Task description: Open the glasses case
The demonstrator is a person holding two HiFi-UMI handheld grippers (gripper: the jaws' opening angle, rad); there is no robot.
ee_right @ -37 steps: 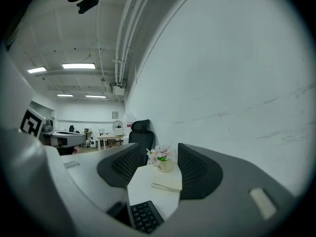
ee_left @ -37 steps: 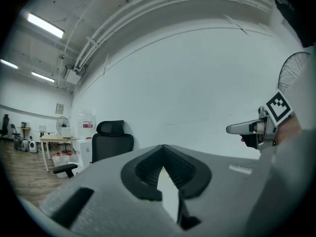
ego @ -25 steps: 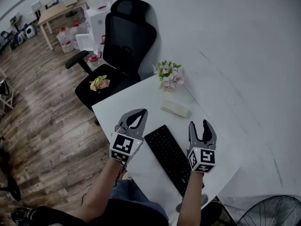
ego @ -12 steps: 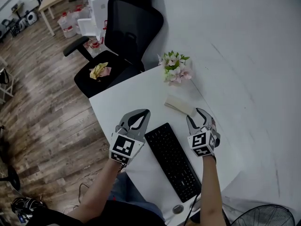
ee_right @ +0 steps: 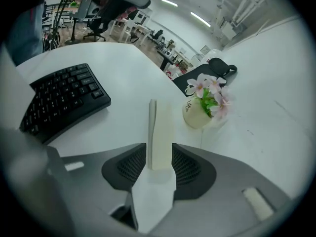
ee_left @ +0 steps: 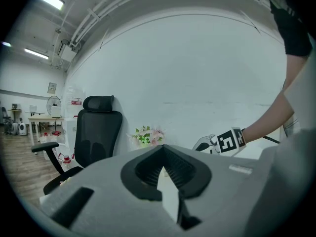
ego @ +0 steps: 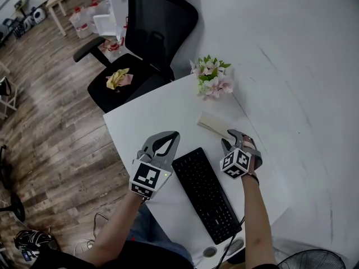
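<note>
By white wall, desk with glasses case.

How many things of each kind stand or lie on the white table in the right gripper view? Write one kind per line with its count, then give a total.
keyboard: 1
glasses case: 1
flower pot: 1
Total: 3

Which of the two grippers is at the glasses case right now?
The right gripper: its fingers sit either side of the cream glasses case's near end. The left gripper is beside the keyboard, fingers together, empty.
</note>
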